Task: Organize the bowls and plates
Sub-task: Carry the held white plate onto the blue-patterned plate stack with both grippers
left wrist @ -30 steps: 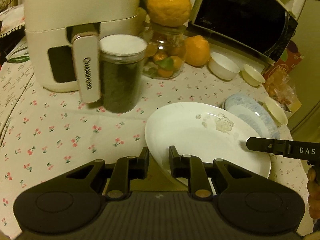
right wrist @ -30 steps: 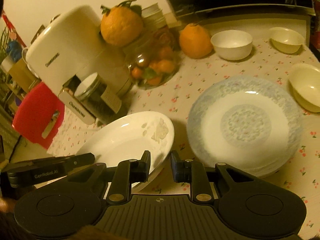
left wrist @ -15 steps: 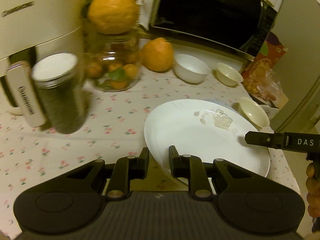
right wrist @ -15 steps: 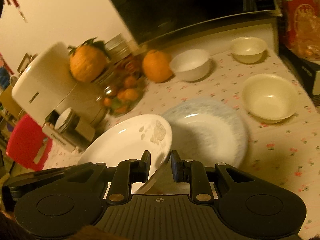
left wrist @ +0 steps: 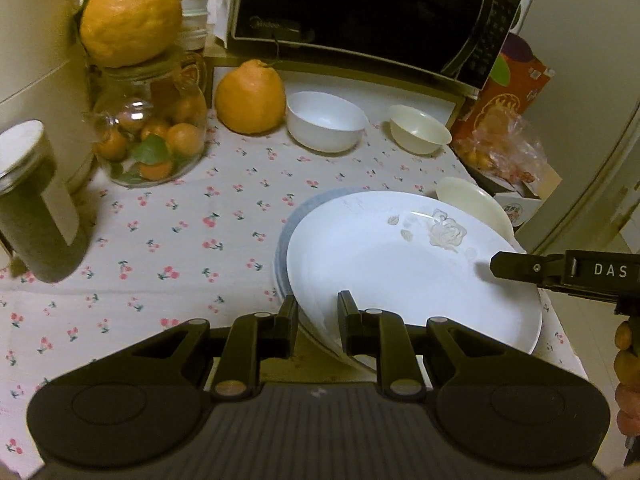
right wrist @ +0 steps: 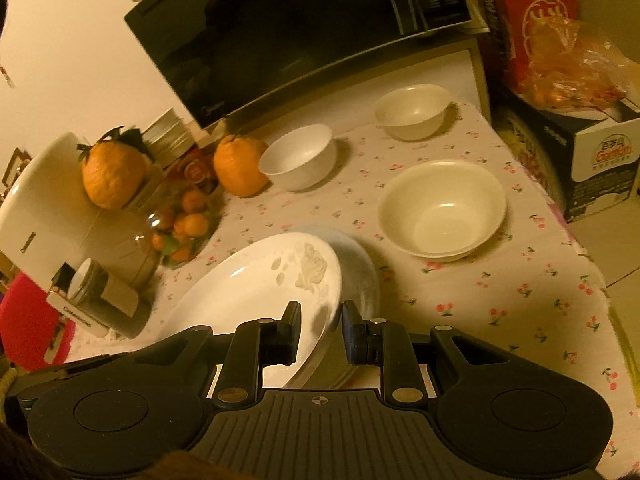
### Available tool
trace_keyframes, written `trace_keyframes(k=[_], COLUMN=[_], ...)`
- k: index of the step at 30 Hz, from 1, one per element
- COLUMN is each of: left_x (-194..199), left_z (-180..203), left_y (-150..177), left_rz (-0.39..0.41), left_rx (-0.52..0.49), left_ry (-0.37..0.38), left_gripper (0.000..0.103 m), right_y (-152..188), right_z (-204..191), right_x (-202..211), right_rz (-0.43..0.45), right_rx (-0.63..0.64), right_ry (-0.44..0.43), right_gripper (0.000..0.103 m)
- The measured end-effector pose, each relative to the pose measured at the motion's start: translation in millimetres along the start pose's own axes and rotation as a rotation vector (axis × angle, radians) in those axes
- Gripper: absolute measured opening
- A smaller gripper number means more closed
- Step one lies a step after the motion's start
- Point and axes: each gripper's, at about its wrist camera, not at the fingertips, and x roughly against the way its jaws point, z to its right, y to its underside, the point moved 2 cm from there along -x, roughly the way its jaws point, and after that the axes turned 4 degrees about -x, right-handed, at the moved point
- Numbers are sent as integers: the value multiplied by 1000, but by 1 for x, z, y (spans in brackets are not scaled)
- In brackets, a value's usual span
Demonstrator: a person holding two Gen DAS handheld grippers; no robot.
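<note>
White plate (left wrist: 392,264) now carried across from beside the air fryer to above the blue plate (left wrist: 285,240); a second ago well left of it, half a second ago overlapping, now covering nearly all, only a blue crescent showing at 9 o'clock. Tilted, not yet seen resting flat. Rose motif toward 1 o'clock in the left view.

Left gripper (left wrist: 318,322) clamped on the near rim of the white plate, rim running between the narrow-set pads. Right gripper (right wrist: 320,328) likewise pinching the opposite rim, white edge caught between its pads; its finger visible in the left view at 3 o'clock over the plate.

Meaning for task: plate stack almost made. Remaining, by judgement: lower, level, release both sides. Bowls untouched.

Counts:
- Plates: two (white, blue).
- Bowls: three loose on the worktop (left wrist: 168,240). White bowl (right wrist: 298,158) at 12 o'clock from the plates, small cream bowl (right wrist: 412,110) at 1 o'clock, large cream bowl (right wrist: 442,210) at 2 o'clock, just beside the stack.
- Large citrus: two, one on the glass jar (left wrist: 152,132), one on the cloth by the white bowl.
- Small oranges in jar: several, not countable.
- Dark canister (left wrist: 32,208): one, at 9 o'clock.
- Microwave (left wrist: 360,12): one, at back.
</note>
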Motion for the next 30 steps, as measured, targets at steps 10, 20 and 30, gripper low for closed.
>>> trace_keyframes(k=[10,20,30], left_x=[-11,-16,-20], left_z=[13,16,18], left_y=[-2,-1,0], left_rz=[4,-2,-11], left_rx=[-25,-57,-75], left_ry=[-21,-57,-69], left_gripper=[18,18,18], right_y=[-4,-1,-1], right_z=[14,13,11], right_x=[-4,-13,-16], right_rz=[2,-17,-19], right_rx=[-30,-19,-2], right_ry=[32,61,82], right_gripper=[22,22,22])
